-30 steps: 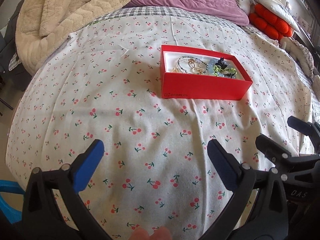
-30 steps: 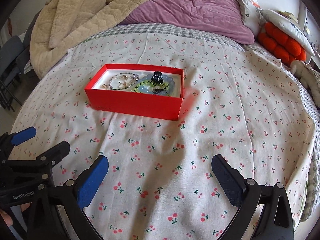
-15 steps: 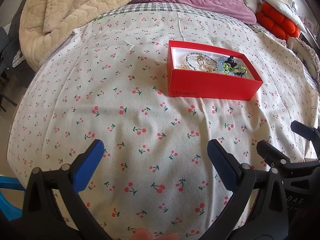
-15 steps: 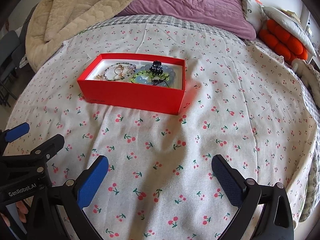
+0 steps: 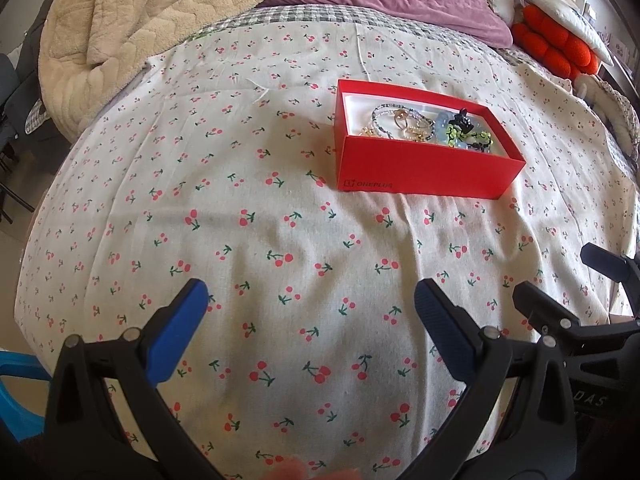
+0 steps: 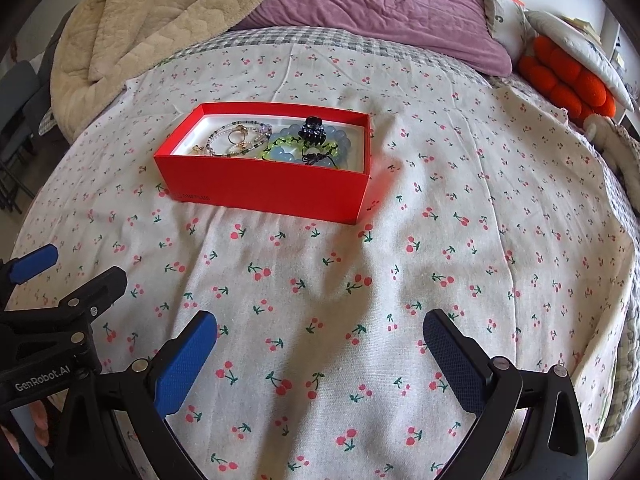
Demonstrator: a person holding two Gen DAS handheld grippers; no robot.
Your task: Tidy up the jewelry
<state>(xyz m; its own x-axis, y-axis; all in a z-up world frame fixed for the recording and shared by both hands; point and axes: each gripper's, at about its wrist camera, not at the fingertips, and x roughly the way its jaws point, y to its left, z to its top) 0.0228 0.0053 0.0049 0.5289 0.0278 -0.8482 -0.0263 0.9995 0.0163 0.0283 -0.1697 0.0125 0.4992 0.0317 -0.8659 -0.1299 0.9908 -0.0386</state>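
A red open box (image 5: 424,176) (image 6: 264,188) sits on the cherry-print cloth. Inside lie thin bead bracelets and rings (image 6: 236,138) (image 5: 394,122), blue and green bead bracelets (image 6: 316,148) (image 5: 466,136) and a dark hair claw (image 6: 314,130) (image 5: 460,120). My left gripper (image 5: 310,304) is open and empty, hovering over the cloth well in front and to the left of the box. My right gripper (image 6: 320,332) is open and empty, in front and to the right of the box. Each gripper shows at the edge of the other's view.
The cherry-print cloth (image 6: 440,240) covers a bed. A beige blanket (image 5: 132,20) and a purple quilt (image 6: 380,4) lie at the back. Orange cushions (image 6: 568,80) and pillows lie at the right. A blue stool (image 5: 16,396) is beside the bed at the lower left.
Both grippers have moved forward and lower over the bed, so the red box looks closer and larger in both views. Both stay open and empty.
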